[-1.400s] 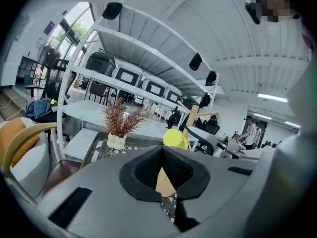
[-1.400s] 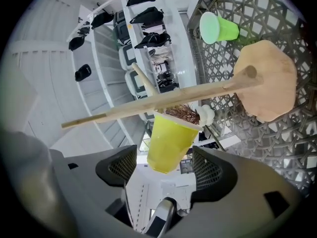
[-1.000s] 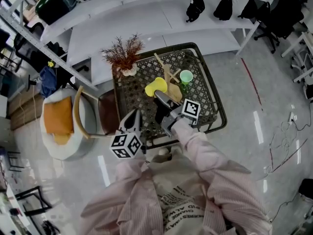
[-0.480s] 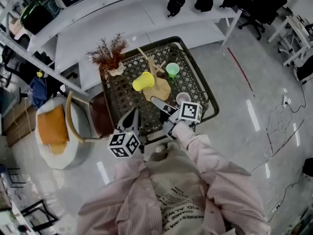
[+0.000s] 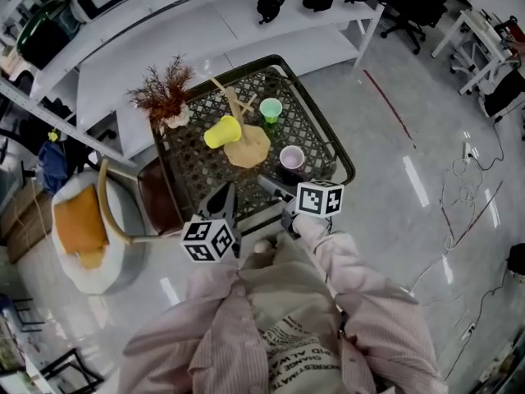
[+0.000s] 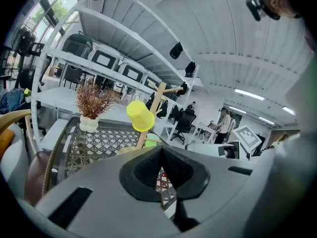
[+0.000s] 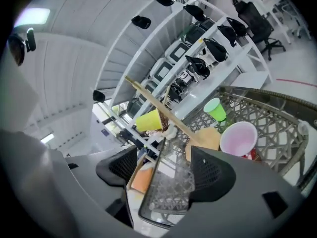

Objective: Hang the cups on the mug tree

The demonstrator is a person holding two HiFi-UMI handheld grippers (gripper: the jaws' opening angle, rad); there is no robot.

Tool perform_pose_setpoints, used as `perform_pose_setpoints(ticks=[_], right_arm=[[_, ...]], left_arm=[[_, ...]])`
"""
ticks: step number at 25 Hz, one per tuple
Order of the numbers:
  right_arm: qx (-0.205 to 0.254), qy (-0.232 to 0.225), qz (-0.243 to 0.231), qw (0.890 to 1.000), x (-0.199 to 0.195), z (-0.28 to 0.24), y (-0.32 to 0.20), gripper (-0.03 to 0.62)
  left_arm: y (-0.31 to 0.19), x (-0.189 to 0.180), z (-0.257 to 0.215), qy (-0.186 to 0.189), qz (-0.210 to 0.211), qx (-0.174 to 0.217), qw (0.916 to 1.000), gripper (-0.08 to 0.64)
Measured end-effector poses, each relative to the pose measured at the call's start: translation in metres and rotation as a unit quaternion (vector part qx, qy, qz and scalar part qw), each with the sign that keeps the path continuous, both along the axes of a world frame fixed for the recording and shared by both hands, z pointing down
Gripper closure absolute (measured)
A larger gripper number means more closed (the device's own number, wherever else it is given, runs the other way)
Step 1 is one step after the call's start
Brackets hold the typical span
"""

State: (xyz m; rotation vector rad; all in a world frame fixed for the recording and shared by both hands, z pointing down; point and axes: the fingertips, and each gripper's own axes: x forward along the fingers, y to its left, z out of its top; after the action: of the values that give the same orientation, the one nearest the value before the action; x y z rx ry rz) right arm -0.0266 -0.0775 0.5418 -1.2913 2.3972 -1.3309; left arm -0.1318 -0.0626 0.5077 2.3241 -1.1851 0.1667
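Observation:
The wooden mug tree (image 5: 244, 144) stands mid-table with a yellow cup (image 5: 220, 131) hanging on a branch. A green cup (image 5: 270, 109) stands upright behind it, and a pink cup (image 5: 292, 158) stands upright to its right. My right gripper (image 5: 269, 185) is open and empty at the table's near edge, just short of the pink cup (image 7: 238, 139). My left gripper (image 5: 223, 194) is shut on nothing at the near edge, aimed at the tree (image 6: 154, 105) and the yellow cup (image 6: 141, 115). In the right gripper view the yellow cup (image 7: 148, 120) and green cup (image 7: 214, 109) show beyond the jaws.
The black lattice table (image 5: 197, 171) has a raised rim. A dried plant in a white vase (image 5: 164, 105) stands at its back left corner. A chair with an orange cushion (image 5: 82, 228) is left of the table. White shelving (image 5: 164, 23) runs behind.
My right gripper has drawn back from the mug tree toward the table's near edge. The pink cup now stands in plain view beside the tree. The left gripper has barely moved.

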Motion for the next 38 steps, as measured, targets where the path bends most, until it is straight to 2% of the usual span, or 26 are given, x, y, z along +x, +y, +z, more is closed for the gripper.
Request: perform_pose_setpoints(ticks=[8, 14, 20, 27, 32, 38], right_arm=[[0.006, 0.094, 0.018, 0.995, 0.037, 0.023, 0.016, 0.281], [0.005, 0.158, 0.028, 0.987, 0.072, 0.043, 0.024, 0.281], [-0.006, 0.214, -0.021, 0.976, 0.093, 0.072, 0.018, 0.281], [0.019, 0.272, -0.098, 0.957, 0.095, 0.094, 0.001, 0.281], [0.043, 0.300, -0.145, 0.942, 0.094, 0.107, -0.013, 0.281], [0.062, 0.310, -0.198, 0.928, 0.091, 0.120, -0.022, 0.281]], left_arm=[[0.012, 0.024, 0.013, 0.001, 0.026, -0.022, 0.9994, 0.561], [0.024, 0.041, 0.028, -0.005, 0.030, -0.046, 0.9985, 0.561], [0.031, 0.053, 0.046, -0.010, 0.010, -0.074, 0.9971, 0.561], [0.029, 0.076, 0.066, -0.004, -0.015, -0.100, 0.9949, 0.561], [0.022, 0.089, 0.078, 0.002, -0.047, -0.108, 0.9931, 0.561], [0.020, 0.098, 0.090, 0.007, -0.087, -0.118, 0.9891, 0.561]])
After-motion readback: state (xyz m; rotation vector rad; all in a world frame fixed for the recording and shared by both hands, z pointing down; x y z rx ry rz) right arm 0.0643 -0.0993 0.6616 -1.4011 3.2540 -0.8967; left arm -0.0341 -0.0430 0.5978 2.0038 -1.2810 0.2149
